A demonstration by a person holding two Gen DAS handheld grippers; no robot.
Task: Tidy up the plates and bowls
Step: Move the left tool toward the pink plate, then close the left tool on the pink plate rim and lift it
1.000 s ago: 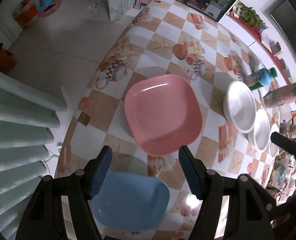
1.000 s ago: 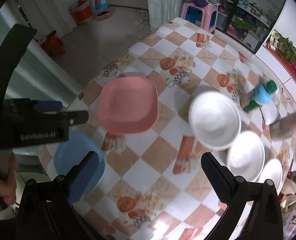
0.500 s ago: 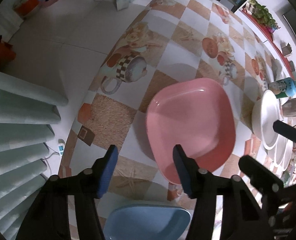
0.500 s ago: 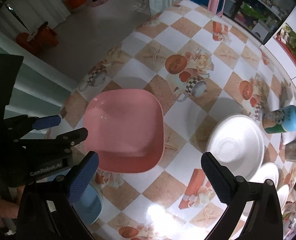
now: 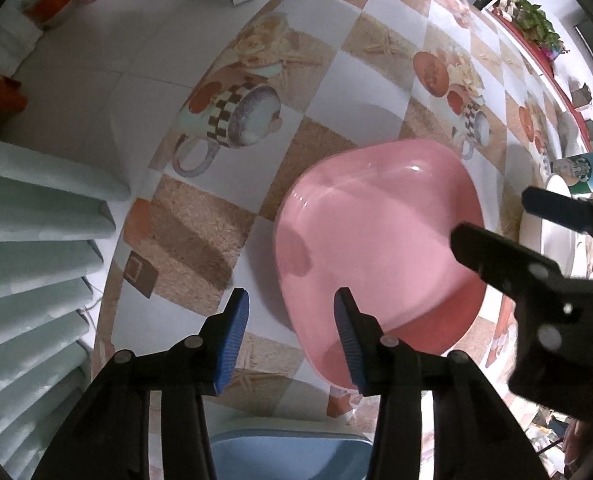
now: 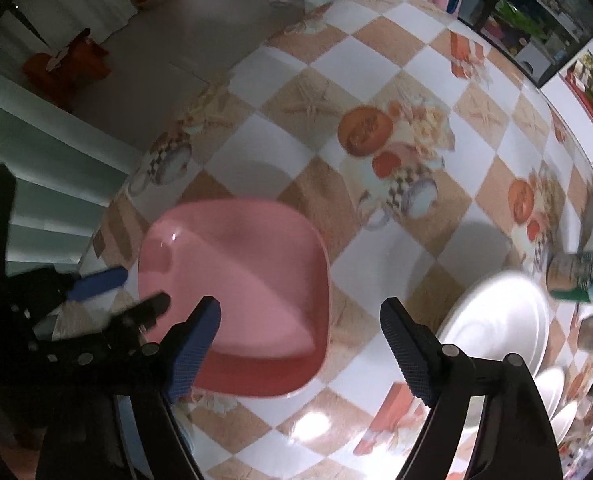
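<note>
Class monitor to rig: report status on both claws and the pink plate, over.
Left claw open at pink plate near edge. Right claw open, over its right side. Plate flat on table. Blue plate just behind; nothing blocking.

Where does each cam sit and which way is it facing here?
Left wrist: on the left hand-held gripper, looking down along its open fingers at the pink plate near the table's edge; right hand-held gripper intrudes at right.
Right wrist: on the right hand-held gripper, looking down at the same plate, white bowls at right; left hand-held gripper shows at left.
Shared: pink plate, checkered tablecloth, bottle.
</note>
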